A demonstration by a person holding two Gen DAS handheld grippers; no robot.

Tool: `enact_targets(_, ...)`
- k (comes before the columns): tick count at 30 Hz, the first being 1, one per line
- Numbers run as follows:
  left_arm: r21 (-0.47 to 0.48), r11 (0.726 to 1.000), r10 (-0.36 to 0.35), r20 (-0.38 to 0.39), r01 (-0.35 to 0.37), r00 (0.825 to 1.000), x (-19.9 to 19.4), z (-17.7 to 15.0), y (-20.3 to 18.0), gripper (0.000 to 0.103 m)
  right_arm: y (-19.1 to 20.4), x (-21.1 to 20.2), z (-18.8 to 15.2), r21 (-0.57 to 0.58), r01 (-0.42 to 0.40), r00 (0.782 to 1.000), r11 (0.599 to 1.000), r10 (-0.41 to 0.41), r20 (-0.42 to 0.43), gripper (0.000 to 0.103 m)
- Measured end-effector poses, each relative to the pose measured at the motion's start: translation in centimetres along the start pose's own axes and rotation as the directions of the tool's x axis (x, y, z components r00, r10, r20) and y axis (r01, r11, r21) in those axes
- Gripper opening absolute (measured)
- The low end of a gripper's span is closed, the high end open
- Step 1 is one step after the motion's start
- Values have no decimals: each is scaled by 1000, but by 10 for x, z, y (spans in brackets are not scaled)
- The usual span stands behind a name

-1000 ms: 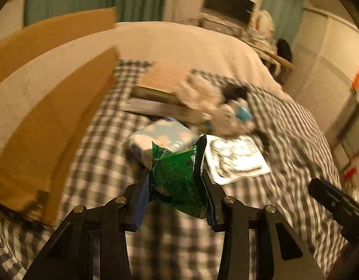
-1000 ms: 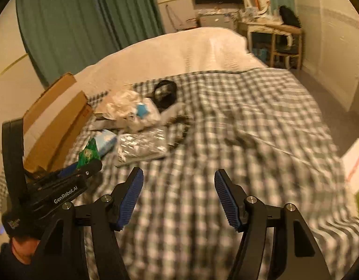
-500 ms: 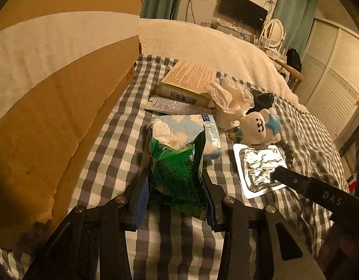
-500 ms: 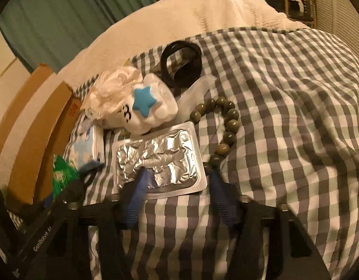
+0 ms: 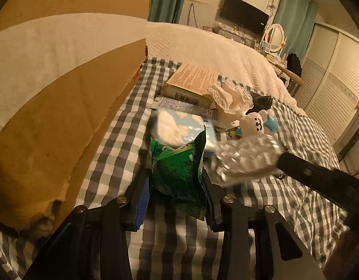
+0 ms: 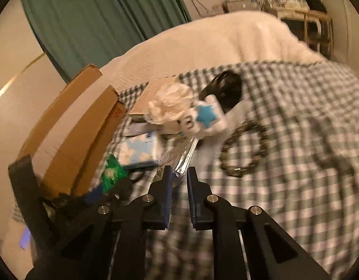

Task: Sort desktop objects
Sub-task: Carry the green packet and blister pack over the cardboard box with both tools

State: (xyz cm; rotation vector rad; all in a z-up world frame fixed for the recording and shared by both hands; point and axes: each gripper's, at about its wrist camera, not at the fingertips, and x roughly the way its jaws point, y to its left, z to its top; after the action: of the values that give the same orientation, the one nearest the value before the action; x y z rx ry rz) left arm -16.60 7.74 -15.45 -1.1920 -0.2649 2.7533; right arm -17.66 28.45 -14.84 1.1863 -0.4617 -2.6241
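Checked bedspread (image 5: 123,126) fills both views, with a cardboard box (image 5: 62,107) at the left. I have the left tool (image 5: 177,186) clamped on a green snack packet (image 5: 179,170) at lower centre, not yet in the box. My right tool (image 6: 179,179) pinches a foil blister pack (image 6: 179,156), lifted. Tissue pack (image 6: 139,151), star plush (image 6: 202,119), bead bracelet (image 6: 247,149) and a flat carton (image 5: 191,81) wait unsorted; I judge the sorting barely started.

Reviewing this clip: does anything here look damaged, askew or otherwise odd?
Yes. The cardboard box has a torn, darkened lower corner near the left tool, which grips a crumpled green packet. The foil blister pack hangs tilted off the checked blanket, pinched by its edge in the right tool.
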Motion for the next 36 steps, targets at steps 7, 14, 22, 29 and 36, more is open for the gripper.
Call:
enact_targets(7,-31,999,-18,-7,18,1000,2,0,7,40,-10,45,13,226,-117,990,967,133,-57,26)
enact_targets(14,-25,999,-31,-5,31,1000,6,-2,8,40,-8,65,4,289,-125,988,949,146,-51,13)
enact_targets(22,-30,996,-83,2,83,997,-8,2,1,40,6,-2,12,114,-4,1000,993,3,5,7)
enact_targets(29,55,991,-130,94,125,987,-59,13,-24,39,23,-84,2,-4,112,992,994,-111,61,7)
enact_targets(36,83,995,-82,241,63,967,-123,52,-14,39,61,-135,10,-70,98,989,993,-90,117,7)
